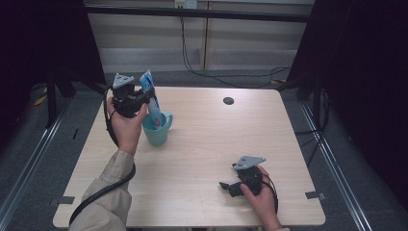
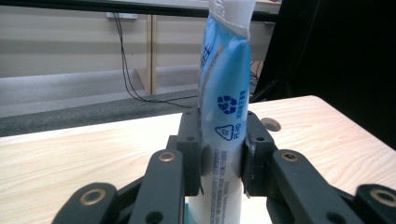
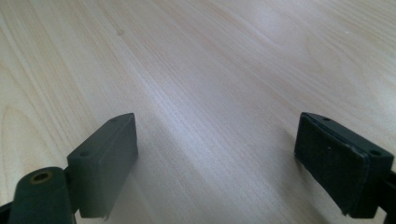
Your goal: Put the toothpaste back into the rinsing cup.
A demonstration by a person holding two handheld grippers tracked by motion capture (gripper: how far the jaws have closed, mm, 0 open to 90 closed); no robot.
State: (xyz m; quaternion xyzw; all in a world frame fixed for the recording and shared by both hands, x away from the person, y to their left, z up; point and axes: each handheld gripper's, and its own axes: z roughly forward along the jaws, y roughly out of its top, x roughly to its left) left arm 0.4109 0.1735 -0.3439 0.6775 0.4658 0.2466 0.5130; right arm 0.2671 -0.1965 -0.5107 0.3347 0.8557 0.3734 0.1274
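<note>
- Left gripper [image 1: 144, 98]: held in the person's left hand [image 1: 126, 126] above the far-left part of the table [image 1: 207, 144]. Its jaws are clamped on the toothpaste tube [image 1: 152, 102], one pad on each flat side.
- Toothpaste tube, high view: blue and white, standing nearly upright with a slight tilt. Its lower end sits inside the teal mug [image 1: 157, 129], and its crimped end points up.
- Toothpaste tube [image 2: 224, 116], left gripper view: the tube rises between the two black pads [image 2: 190, 149], which press against it at about mid-length. Recycling marks and small print show on the blue face just above the pads; the white lower part runs down below them.
- Teal mug: stands on the table just beside the left hand, with its handle turned toward the table's right side.
- Right gripper [image 1: 230, 186]: rests low over the near-right part of the table in the person's right hand [image 1: 260, 195], well apart from the mug.
- Right gripper [image 3: 215, 163], right gripper view: the jaws stand wide apart, with bare wood-grain tabletop between them.
- Round cable hole [image 1: 228, 100]: lies in the far part of the tabletop, to the right of the mug.
</note>
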